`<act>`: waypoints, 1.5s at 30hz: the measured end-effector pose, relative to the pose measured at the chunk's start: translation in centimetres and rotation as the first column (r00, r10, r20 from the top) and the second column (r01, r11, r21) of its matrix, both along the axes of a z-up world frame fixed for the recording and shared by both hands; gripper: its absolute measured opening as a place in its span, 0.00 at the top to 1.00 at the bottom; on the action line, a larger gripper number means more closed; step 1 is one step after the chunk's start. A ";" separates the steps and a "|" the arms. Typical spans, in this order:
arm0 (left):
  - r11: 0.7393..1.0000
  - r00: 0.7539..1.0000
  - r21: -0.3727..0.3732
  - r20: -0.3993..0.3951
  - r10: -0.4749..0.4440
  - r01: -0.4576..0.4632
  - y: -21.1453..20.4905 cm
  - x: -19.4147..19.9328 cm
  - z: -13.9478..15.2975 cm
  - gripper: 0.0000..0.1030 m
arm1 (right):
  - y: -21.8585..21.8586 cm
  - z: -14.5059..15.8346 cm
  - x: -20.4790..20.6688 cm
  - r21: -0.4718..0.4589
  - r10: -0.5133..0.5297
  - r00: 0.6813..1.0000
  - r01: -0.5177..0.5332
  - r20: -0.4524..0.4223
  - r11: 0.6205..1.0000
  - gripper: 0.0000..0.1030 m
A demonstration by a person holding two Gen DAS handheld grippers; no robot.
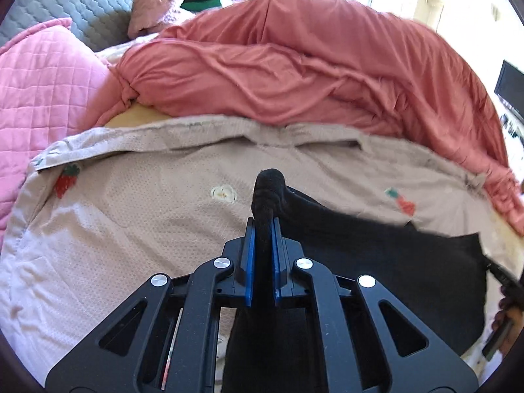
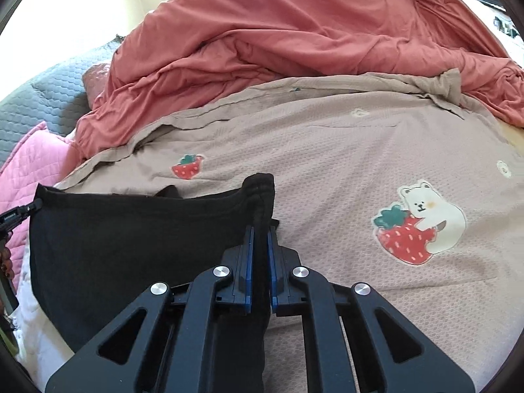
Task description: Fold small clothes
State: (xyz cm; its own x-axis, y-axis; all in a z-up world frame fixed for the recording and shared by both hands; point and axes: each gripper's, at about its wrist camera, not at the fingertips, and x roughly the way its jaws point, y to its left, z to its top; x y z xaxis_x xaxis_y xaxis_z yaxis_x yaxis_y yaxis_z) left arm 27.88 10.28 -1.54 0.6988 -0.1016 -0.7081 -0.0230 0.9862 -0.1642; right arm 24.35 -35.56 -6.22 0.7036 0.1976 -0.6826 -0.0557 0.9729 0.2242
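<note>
Clamped between both our grippers, left [image 1: 262, 221] and right [image 2: 260, 227], each pinching a bunched corner, hangs limp, light black garment [image 2: 131, 245] over the strawberry-print bedspread [image 2: 360, 150]

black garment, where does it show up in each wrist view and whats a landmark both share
Left wrist view: the black garment spreads from centre to lower right, one corner pinched in the left gripper.
Right wrist view: it fills the lower left, its corner pinched in the right gripper.
Shared landmark: the coral duvet bunched behind the beige strawberry-print cover.
</note>
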 end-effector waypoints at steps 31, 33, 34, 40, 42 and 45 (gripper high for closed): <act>0.991 0.982 0.062 -0.134 0.129 -0.122 1.2 -0.6 -6.2 0.78 | 0.3 -2.6 2.5 -0.136 -0.062 0.993 0.048 -0.096 0.989 0.48; 0.989 0.986 0.073 -0.098 0.138 -0.131 1.1 -2.1 -4.7 0.78 | 0.2 -1.8 2.0 -0.116 -0.064 0.994 0.054 -0.085 0.992 0.45; 0.989 0.987 0.067 -0.073 0.140 -0.136 0.9 -2.9 -3.8 0.76 | 0.3 -1.1 1.6 -0.113 -0.056 0.996 0.048 -0.068 0.992 0.45; 0.998 0.997 0.027 -0.044 0.056 -0.055 -2.1 -5.3 -0.6 0.59 | 3.4 1.6 -0.9 -0.113 0.056 0.998 -0.056 -0.001 0.992 0.35; 0.999 0.999 0.045 -0.051 -0.001 0.003 -4.0 -5.8 -0.5 0.53 | 5.1 2.2 -2.1 -0.113 0.131 0.991 -0.129 0.016 0.985 0.35; 0.996 0.994 0.060 -0.091 -0.060 0.065 -6.1 -6.2 -1.8 0.44 | 7.0 2.0 -3.1 -0.101 0.210 0.978 -0.210 -0.008 0.972 0.29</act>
State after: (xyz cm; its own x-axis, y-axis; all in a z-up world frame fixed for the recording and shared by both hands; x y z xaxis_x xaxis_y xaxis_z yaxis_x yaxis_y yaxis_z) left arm 21.65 4.15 -3.34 0.6261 -0.0966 -0.7737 0.0274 0.9944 -0.1020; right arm 21.27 -28.52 -4.18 0.6553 0.2713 -0.7050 -0.2615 0.9570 0.1252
